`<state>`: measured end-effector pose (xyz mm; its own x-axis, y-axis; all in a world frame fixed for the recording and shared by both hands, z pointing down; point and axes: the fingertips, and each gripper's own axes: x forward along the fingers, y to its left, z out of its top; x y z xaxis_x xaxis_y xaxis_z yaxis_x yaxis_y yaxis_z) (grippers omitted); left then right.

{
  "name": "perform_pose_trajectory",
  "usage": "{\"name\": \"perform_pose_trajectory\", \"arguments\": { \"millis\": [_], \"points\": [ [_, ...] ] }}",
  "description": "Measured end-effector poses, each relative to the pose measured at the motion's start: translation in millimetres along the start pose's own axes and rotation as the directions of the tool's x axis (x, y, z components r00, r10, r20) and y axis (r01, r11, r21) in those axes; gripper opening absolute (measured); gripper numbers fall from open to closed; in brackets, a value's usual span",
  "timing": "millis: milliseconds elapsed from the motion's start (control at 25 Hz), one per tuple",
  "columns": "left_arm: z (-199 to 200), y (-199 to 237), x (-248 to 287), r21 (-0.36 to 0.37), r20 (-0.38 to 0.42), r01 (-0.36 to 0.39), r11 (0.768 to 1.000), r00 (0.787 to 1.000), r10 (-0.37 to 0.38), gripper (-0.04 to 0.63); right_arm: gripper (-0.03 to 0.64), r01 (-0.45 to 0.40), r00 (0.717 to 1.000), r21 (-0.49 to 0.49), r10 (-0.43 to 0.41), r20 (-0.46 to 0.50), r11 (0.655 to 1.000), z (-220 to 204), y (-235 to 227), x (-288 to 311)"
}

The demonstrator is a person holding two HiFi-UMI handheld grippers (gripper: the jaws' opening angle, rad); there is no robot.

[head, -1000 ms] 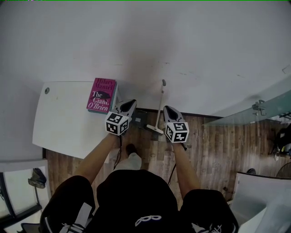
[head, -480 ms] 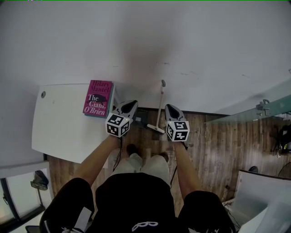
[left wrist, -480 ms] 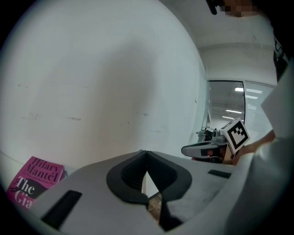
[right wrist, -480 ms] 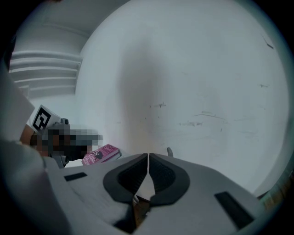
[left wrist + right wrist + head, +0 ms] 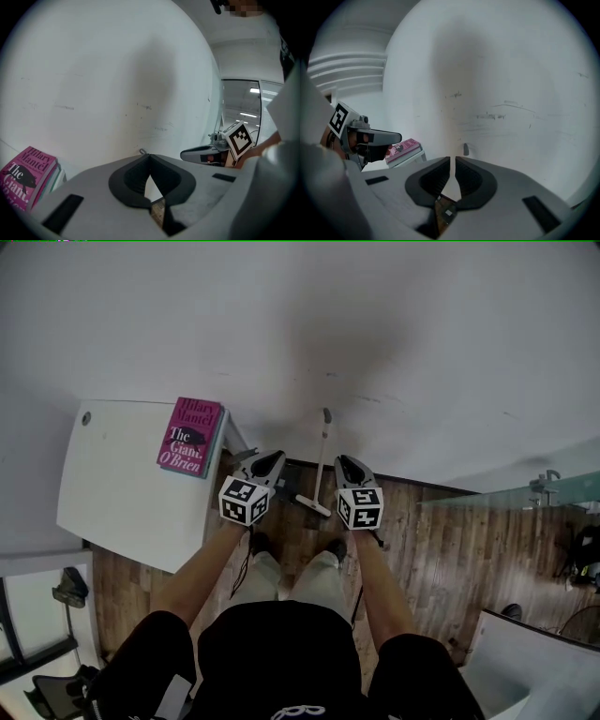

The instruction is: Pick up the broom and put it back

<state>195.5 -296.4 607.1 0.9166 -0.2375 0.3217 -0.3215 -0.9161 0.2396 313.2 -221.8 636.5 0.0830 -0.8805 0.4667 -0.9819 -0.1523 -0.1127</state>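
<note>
The broom (image 5: 323, 460) has a thin white handle and stands upright against the white wall, its small head (image 5: 314, 505) on the wooden floor. My left gripper (image 5: 270, 461) is just left of the handle. My right gripper (image 5: 345, 463) is just right of it. Neither touches the broom. Both are shut with nothing between the jaws. In the left gripper view the tips (image 5: 149, 154) meet, and the handle's top (image 5: 142, 151) shows just beyond. In the right gripper view the jaws (image 5: 453, 158) stand at a thin slit, with the handle's top (image 5: 466, 149) behind them.
A white table (image 5: 122, 493) stands at the left against the wall, with a pink book (image 5: 192, 435) on its far corner. A glass panel (image 5: 525, 488) runs along the right. The person's legs and feet are directly below the grippers.
Both grippers have sunk a little and come closer to the wall and the broom. The person has stepped forward. Both jaws have stayed shut.
</note>
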Motion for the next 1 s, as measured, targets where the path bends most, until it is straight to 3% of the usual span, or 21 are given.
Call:
{"name": "perform_pose_trajectory", "arguments": {
  "millis": [240, 320, 400, 1000],
  "points": [
    [-9, -12, 16, -0.020, 0.001, -0.042, 0.999, 0.999, 0.042, 0.021, 0.036, -0.063, 0.998, -0.032, 0.063, -0.019, 0.997, -10, -21, 10],
    [-11, -13, 19, -0.023, 0.003, -0.057, 0.998, 0.998, 0.057, 0.021, 0.146, -0.092, 0.995, -0.032, 0.092, -0.027, 0.995, -14, -25, 16],
    [-13, -14, 22, -0.023, 0.005, -0.069, 0.997, 0.998, 0.069, 0.021, 0.180, -0.111, 0.993, -0.038, 0.110, -0.037, 0.993, -20, -29, 22],
    [-45, -4, 25, -0.068, -0.001, -0.176, 0.982, 0.984, 0.176, 0.021, 0.215, -0.212, 0.974, -0.073, 0.204, -0.102, 0.975, -48, -36, 82]
  ]
}}
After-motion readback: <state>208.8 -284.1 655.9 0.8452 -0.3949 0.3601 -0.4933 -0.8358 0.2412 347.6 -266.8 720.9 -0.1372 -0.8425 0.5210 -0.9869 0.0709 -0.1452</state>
